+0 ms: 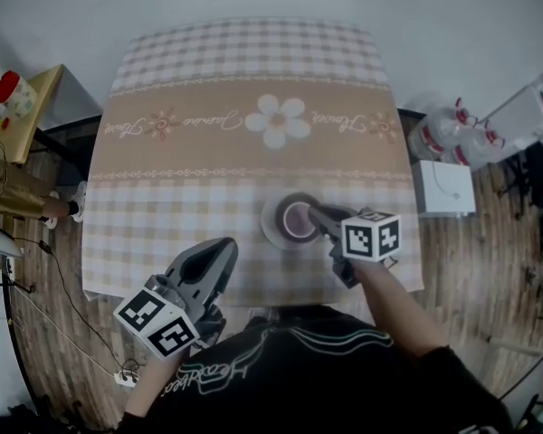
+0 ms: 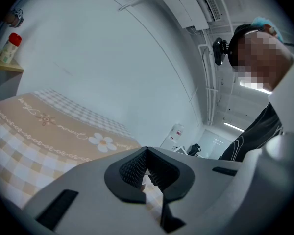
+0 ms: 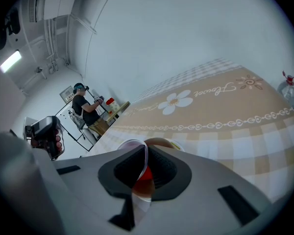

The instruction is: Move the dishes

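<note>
The bowl [image 1: 296, 221] sits on a plate [image 1: 270, 226] at the front right of the worktop [image 1: 163, 215]. The right gripper [image 1: 317, 213] reaches it from the right, angled downward. Its fingers pinch the bowl's thin rim on the side nearest them, one inside the wall and one outside. The left gripper [image 1: 222, 251] hangs well apart to the left, over the worktop's front edge, its fingers pressed together on nothing. The right hand is the one placed to lift. Held by one side only, the bowl will likely tip away from the fingers, so a straight rise off the plate looks safest.
</note>
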`<control>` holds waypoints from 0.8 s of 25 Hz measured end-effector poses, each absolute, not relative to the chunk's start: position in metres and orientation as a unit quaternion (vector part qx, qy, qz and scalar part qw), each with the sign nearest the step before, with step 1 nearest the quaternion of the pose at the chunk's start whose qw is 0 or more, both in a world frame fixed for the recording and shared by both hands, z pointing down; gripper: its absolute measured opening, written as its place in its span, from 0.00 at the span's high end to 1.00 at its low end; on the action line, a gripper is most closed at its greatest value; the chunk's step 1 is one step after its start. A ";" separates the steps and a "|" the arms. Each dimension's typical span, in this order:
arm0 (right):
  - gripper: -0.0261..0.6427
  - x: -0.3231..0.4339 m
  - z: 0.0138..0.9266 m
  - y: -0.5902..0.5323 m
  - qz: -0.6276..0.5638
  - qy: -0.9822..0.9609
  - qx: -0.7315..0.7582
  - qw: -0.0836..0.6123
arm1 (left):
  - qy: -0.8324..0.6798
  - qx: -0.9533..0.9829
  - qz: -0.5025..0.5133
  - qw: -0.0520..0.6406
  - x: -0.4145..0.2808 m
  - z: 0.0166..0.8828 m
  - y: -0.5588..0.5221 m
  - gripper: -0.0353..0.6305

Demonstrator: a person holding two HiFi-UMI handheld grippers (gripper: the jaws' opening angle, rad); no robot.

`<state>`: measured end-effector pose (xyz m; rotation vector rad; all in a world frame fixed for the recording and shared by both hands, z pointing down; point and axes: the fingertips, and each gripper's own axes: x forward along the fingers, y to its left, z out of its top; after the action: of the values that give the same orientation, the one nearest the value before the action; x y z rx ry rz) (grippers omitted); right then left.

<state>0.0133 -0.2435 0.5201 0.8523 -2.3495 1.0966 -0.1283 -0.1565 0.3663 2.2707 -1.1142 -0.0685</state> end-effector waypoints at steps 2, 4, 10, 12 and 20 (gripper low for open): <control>0.91 0.013 0.511 -0.243 0.394 -0.845 0.307 0.192 | -0.419 0.856 -0.026 0.302 -0.129 0.367 -0.156 0.96; 0.91 0.014 0.497 -0.243 0.390 -0.849 0.309 0.177 | -0.418 0.856 -0.026 0.303 -0.130 0.368 -0.156 0.96; 0.91 0.026 0.457 -0.244 0.371 -0.858 0.327 0.135 | -0.406 0.861 -0.026 0.305 -0.126 0.369 -0.157 0.96; 0.91 0.034 0.445 -0.245 0.363 -0.860 0.336 0.124 | -0.400 0.864 -0.025 0.306 -0.121 0.369 -0.160 0.96; 0.91 0.061 0.406 -0.239 0.339 -0.861 0.370 0.082 | -0.369 0.876 -0.023 0.310 -0.108 0.369 -0.163 0.96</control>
<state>0.0614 -0.2391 0.4062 1.1040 -2.5722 1.0121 -0.1083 -0.1630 0.3693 2.3140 -0.9744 -0.0608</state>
